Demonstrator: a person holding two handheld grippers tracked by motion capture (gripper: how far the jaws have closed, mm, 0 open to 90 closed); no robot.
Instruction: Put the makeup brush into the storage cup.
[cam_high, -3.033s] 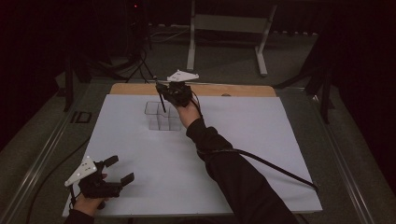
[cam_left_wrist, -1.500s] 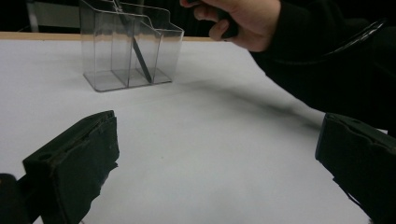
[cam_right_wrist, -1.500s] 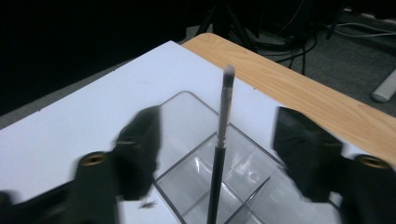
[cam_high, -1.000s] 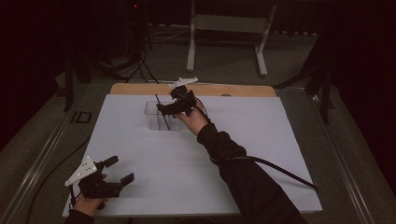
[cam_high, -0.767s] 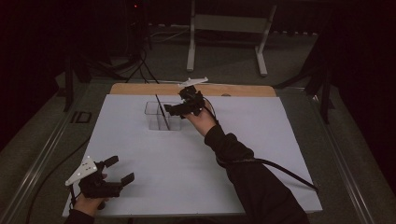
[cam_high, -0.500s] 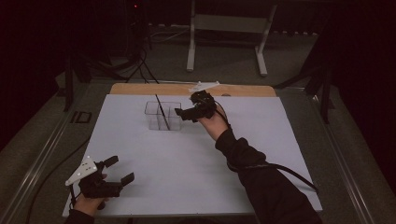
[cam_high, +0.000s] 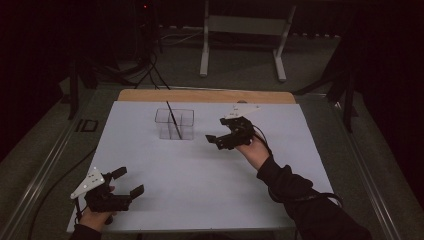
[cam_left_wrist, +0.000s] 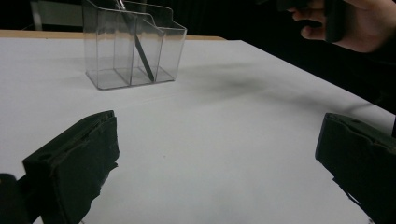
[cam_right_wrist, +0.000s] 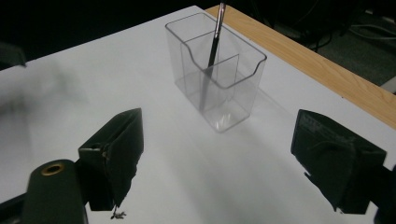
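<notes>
A clear plastic box (cam_high: 174, 123) with compartments stands on the far middle of the white sheet. A thin dark stick (cam_high: 173, 119) leans inside it. My right gripper (cam_high: 216, 142) hovers just right of the box, pointing back toward it. Its jaws are open with nothing between them, and they have just been closing a little. In the right gripper view the box (cam_right_wrist: 217, 70) and the stick (cam_right_wrist: 214, 39) lie ahead of the right gripper (cam_right_wrist: 224, 163). My left gripper (cam_high: 129, 181) rests open at the front left corner, and its jaws are empty in the left gripper view (cam_left_wrist: 219, 172).
A white sheet (cam_high: 200, 170) covers the table, with a wooden strip (cam_high: 200, 96) along its far edge. A small black object (cam_high: 89, 125) lies off the sheet's left side. A metal stand (cam_high: 242, 30) and cables sit on the floor behind.
My right gripper has drawn away from the box, to the right and nearer the person. The stick stays leaning in the box. The left gripper has not moved.
</notes>
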